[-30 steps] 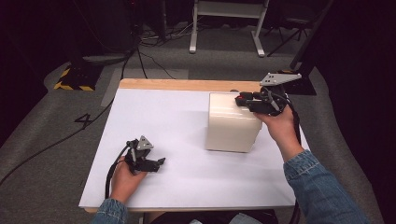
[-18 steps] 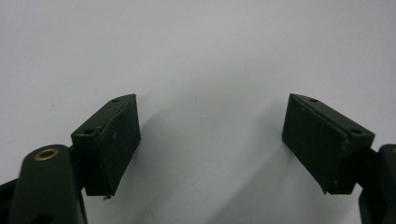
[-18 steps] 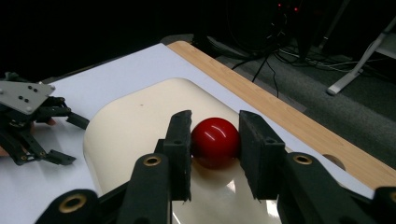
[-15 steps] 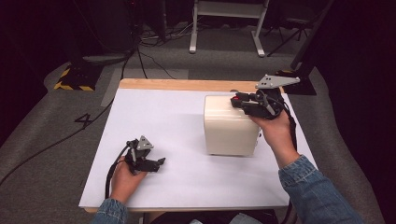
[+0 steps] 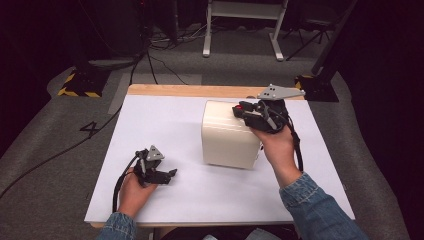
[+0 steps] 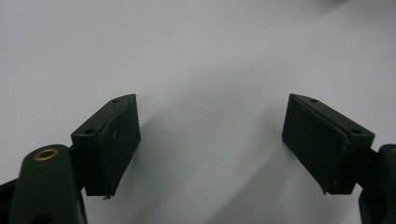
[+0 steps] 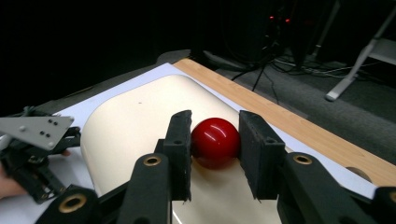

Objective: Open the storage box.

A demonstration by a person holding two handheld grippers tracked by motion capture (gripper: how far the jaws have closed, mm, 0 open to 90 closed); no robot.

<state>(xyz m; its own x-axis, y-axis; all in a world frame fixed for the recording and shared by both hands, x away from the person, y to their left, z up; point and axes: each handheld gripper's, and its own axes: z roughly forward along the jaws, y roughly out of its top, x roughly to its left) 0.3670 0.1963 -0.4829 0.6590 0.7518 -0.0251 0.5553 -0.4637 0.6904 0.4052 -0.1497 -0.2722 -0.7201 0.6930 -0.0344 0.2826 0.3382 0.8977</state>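
Observation:
A cream, round-edged box point(image 5: 227, 137) stands on the white table point(image 5: 165, 125), right of the middle. My right gripper point(image 5: 245, 111) is over the box's far right top corner, shut on a glossy red ball point(image 5: 240, 107). In the right gripper view the red ball point(image 7: 212, 135) sits between the pads point(image 7: 180, 140) and touches the box top point(image 7: 140, 126). I cannot tell whether the ball is fixed to the box. My left gripper point(image 5: 170, 175) rests near the table's front left. In the left gripper view it point(image 6: 210, 140) is open over bare table.
A wooden strip point(image 5: 200, 91) runs along the table's far edge. Beyond it are grey floor, cables and a white stand point(image 5: 240, 30). A yellow-black striped block point(image 5: 77, 90) lies on the floor at the far left. The left gripper point(image 7: 37, 154) shows left of the box.
My right gripper has moved left with the red ball, and the cream box has shifted left with it. The left gripper has stayed put.

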